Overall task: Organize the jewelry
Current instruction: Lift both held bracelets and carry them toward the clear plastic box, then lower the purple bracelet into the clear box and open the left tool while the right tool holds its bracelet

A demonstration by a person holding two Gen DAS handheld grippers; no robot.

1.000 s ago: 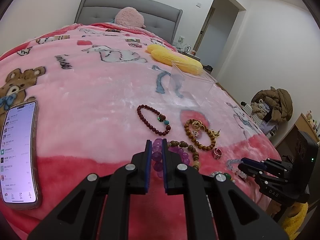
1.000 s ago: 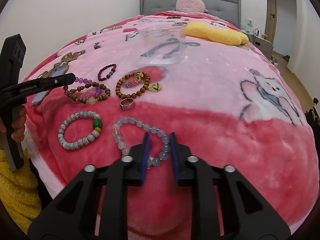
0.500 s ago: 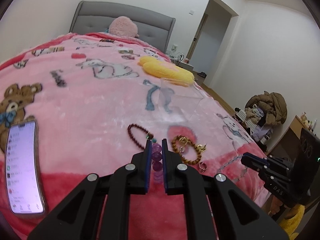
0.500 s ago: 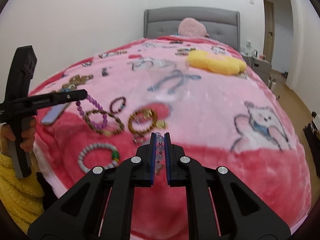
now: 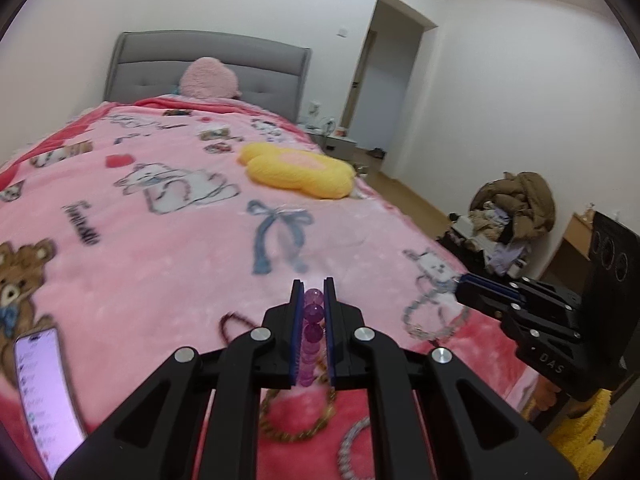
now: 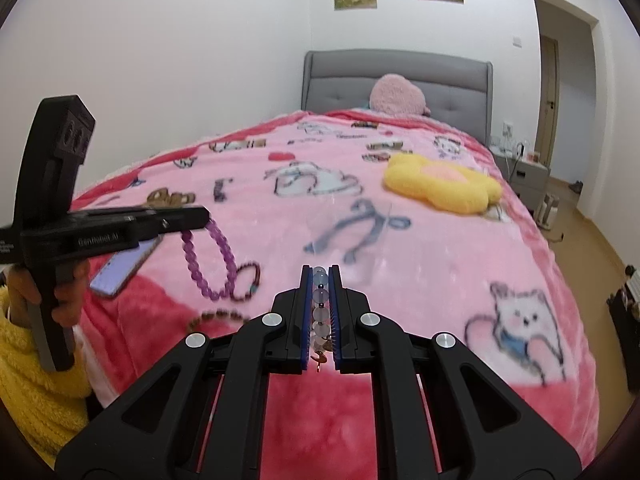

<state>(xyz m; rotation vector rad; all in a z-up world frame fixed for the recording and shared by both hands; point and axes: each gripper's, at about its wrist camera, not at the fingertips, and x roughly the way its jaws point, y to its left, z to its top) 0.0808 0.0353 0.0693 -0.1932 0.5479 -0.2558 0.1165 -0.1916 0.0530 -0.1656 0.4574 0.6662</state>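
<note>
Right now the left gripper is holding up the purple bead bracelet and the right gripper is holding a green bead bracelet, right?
Not quite. The right gripper holds a pale blue-grey bead bracelet, not a green one; the right wrist view shows the pale beads pinched between its blue pads. The rest is right: the left gripper holds up the purple bead bracelet, which hangs above the pink blanket.

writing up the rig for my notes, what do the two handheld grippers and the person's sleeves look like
Both are matte black plastic. The left gripper and right gripper have angular cut-out arms, round silver pivot bolts and blue ribbed pads. White lettering marks their sides. Each has a pistol-style handle topped by a boxy block. The sleeves are fluffy yellow fleece.
</note>
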